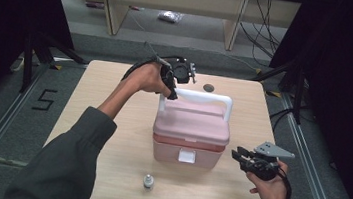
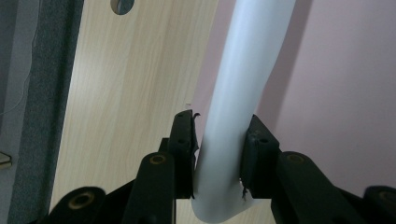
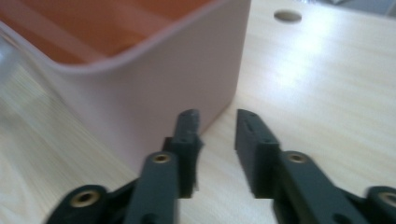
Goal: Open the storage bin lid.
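A pink box with a white latch on its front stands in the middle of the table, its white handle raised. My left gripper is shut on the handle's left end; in the left gripper view the white handle runs up between the two black jaws of that gripper, with the pink lid beside it. My right gripper sits just off the box's front right corner, open with nothing in it. In the right gripper view its jaws point at the pink box corner.
A small bottle with a grey cap stands near the table's front edge. A round hole is in the light wood tabletop behind the box. Cables lie on the floor beyond the table, and black stands flank both sides.
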Tool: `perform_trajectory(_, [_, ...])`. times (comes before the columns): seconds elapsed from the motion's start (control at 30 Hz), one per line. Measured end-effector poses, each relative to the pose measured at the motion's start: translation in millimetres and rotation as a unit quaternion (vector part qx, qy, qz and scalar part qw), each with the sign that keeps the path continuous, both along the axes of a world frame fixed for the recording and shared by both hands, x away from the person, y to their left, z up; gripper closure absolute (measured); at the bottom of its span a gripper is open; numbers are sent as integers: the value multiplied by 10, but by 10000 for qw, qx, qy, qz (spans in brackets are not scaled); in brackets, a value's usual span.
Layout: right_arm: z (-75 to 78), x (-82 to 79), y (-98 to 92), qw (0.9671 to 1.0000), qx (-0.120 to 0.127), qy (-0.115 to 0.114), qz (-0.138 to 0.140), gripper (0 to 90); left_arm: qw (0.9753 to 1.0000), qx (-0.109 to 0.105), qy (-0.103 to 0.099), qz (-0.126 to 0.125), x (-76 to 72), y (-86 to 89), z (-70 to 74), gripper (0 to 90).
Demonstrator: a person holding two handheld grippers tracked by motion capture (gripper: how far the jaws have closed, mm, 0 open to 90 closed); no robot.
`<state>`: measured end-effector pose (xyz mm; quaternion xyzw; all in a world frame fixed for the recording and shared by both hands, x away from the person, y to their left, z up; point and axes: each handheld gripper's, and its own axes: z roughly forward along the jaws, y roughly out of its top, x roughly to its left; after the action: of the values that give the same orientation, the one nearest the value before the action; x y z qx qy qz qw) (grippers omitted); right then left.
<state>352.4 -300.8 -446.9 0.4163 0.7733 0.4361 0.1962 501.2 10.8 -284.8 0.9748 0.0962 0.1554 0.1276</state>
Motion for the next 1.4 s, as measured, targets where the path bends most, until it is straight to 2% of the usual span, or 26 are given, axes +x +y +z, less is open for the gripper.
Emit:
perform_trajectory(0.03, [54,-23,-10,9998,61,-173,13,809,10000,-9,6,21,2,2,5,687])
perform_trajectory(0.13, [88,-39,-16,9996,71,-251,64,856,10000,-48,-2,32,14,12,21,686])
perform_trajectory(0.17, [125,-58,-8,9992,170,-329,123,899,10000,-52,-4,41,19,14,29,685])
perform_trajectory(0.2, [125,-58,-8,9992,170,-329,123,899,10000,-68,4,53,25,16,30,685])
perform_trajectory(0.27, [190,-77,-1,9979,168,-578,252,900,10000,-67,18,62,32,15,32,686])
perform_trajectory(0.33, [214,-103,23,9981,233,-518,242,900,10000,-45,10,54,38,11,42,686])
perform_trajectory(0.37, [254,-122,59,9971,307,-641,289,900,10000,-44,14,55,40,10,43,686])
perform_trajectory(0.43, [268,-133,91,9966,418,-629,316,900,10000,-45,28,52,41,12,43,685])
perform_trajectory(0.47, [287,-124,96,9958,368,-727,430,900,10000,-38,22,53,41,13,45,686])
perform_trajectory(0.6, [309,-109,197,9939,556,-729,612,900,10000,-41,29,59,42,10,46,685])
perform_trajectory(0.63, [318,-88,208,9944,469,-706,635,900,10000,-43,23,63,40,10,46,685])
perform_trajectory(0.8, [304,39,249,9928,664,-663,740,900,9999,-66,34,72,37,17,43,684])
perform_trajectory(0.83, [305,70,241,9930,633,-632,769,900,10000,-63,29,68,36,16,45,685])
perform_trajectory(0.87, [292,95,247,9923,696,-680,767,900,10000,-65,17,69,38,15,45,684])
perform_trajectory(0.9, [291,124,232,9928,569,-692,796,900,10000,-66,12,72,40,14,43,684])
perform_trajectory(0.93, [278,127,244,9930,689,-577,767,900,9999,-62,13,81,42,13,40,683])
perform_trajectory(0.97, [259,169,236,9925,725,-663,734,900,10000,-61,19,77,42,12,40,682])
perform_trajectory(1.0, [241,209,239,9911,869,-567,832,900,10000,-58,17,76,40,11,43,682])
perform_trajectory(1.07, [236,229,256,9905,920,-583,835,900,9999,-66,18,88,41,12,42,681])
perform_trajectory(1.1, [236,229,256,9905,920,-583,835,900,9999,-74,19,92,42,13,39,681])
perform_trajectory(1.13, [238,250,250,9900,862,-691,878,900,9999,-83,25,100,43,15,36,680])
perform_trajectory(1.17, [256,233,258,9906,933,-516,860,900,9999,-82,22,104,44,16,33,679])
perform_trajectory(1.2, [259,257,258,9893,890,-694,921,900,9999,-83,6,114,45,17,32,677])
perform_trajectory(1.3, [288,254,269,9897,835,-731,904,900,9996,-201,-19,218,59,36,25,667])
perform_trajectory(1.37, [299,244,282,9900,903,-610,894,900,9989,-284,-17,368,73,67,21,611])
perform_trajectory(1.4, [297,259,282,9896,830,-725,928,900,9985,-363,10,406,75,92,27,595])
